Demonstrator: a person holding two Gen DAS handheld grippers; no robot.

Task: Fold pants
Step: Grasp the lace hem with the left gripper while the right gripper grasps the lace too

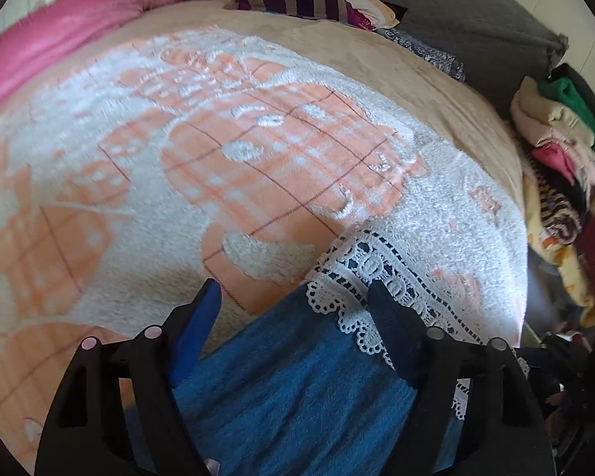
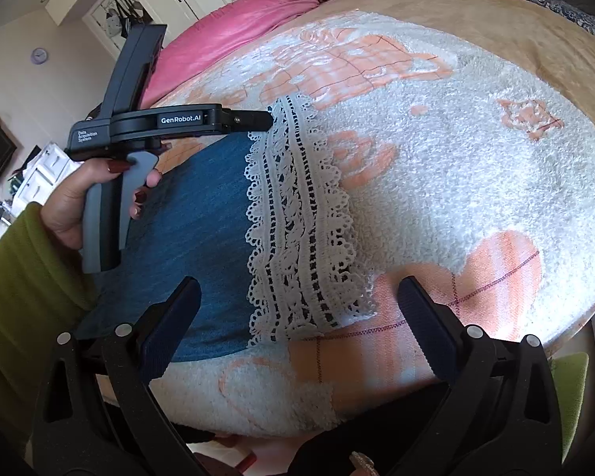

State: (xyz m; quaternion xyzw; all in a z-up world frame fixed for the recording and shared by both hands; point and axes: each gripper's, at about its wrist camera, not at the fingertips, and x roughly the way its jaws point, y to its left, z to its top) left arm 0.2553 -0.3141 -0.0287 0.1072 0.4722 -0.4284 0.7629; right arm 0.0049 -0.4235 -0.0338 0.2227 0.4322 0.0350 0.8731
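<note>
Left to right, right wrist view: person's hand [image 2: 95, 194] in an olive sleeve holds the left gripper [image 2: 266, 121], tips at the far corner of the lace hem. Jaws fairly wide, straddling the hem; pads not visibly pressing cloth. Blue denim-look pants with a white lace hem [image 2: 202, 222] lie flat on the bed's peach-and-white fluffy blanket [image 2: 476, 166]. Right gripper [image 2: 299, 313] hovers over the near hem corner, jaws wide, holding nothing.

Risks, as judged: jaws may pinch only the lace or snag blanket pile; uneven corner grabs would skew the fold.
</note>
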